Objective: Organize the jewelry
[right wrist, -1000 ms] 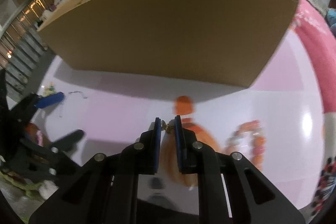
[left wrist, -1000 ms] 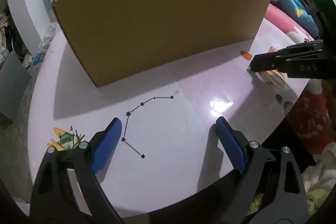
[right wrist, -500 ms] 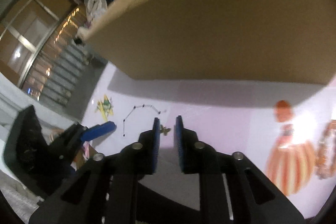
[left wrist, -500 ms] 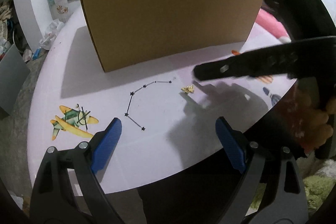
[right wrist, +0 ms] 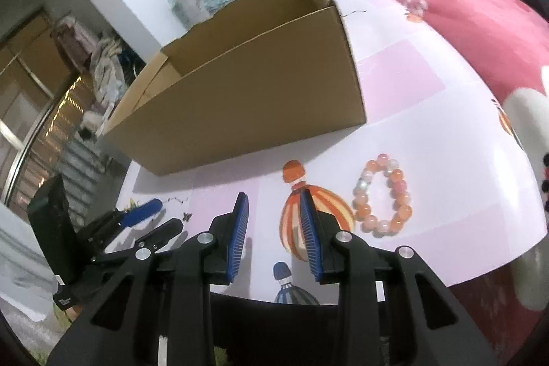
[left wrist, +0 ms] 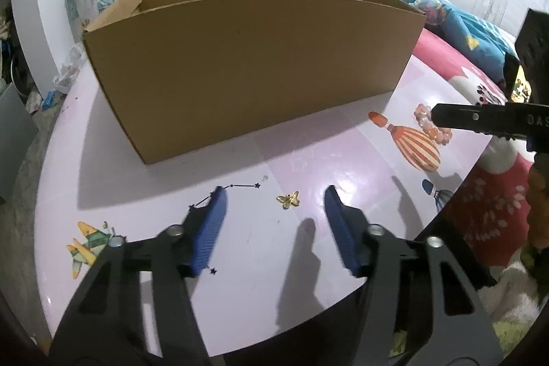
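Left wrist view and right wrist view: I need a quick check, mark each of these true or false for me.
1. The gold butterfly charm lies on the table, ahead of the left hand-held gripper. True.
2. The cardboard box is closed by a lid. False: its top is open.
3. The right hand-held gripper is clamped on the bead bracelet. False: its jaws are apart and empty, and have just been opening; the bracelet lies on the table to its right.
4. The bracelet lies outside the box. True.
5. The left hand-held gripper grips the charm. False: the charm lies free beyond its tips; its jaws have just been closing.
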{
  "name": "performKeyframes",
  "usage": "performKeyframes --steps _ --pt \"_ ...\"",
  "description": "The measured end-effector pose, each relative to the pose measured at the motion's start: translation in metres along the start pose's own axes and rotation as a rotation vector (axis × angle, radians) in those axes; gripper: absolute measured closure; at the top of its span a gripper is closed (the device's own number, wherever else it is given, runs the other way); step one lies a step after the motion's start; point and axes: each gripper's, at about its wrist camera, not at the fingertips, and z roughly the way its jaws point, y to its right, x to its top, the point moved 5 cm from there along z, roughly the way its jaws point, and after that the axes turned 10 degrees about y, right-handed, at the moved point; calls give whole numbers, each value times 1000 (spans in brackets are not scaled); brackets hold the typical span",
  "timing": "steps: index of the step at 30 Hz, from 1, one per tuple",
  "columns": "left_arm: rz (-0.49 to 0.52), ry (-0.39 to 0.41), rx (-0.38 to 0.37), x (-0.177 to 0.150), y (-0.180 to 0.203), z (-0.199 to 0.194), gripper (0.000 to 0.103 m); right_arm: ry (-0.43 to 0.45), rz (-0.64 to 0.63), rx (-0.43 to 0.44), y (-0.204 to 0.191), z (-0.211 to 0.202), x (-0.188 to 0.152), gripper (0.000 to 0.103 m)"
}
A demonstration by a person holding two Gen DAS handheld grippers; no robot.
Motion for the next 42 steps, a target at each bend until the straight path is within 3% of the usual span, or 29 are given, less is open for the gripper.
performKeyframes --steps 5,11,21,29,36,42 --pt "10 -37 17 -1 7 10 71 19 -11 -11 -4 7 -3 72" --pt "45 -29 65 -2 14 13 77 21 -7 -21 -5 15 -5 72" --pt "102 -16 48 -3 19 13 90 19 3 -29 0 15 -8 72" --pt "109 -8 43 -2 22 15 94 31 -48 -65 0 7 -8 72" --pt "97 0 34 -2 21 15 94 12 -215 -180 -1 6 -11 72" --pt "99 -3 39 -1 20 15 94 -13 -293 -221 -5 16 -11 72"
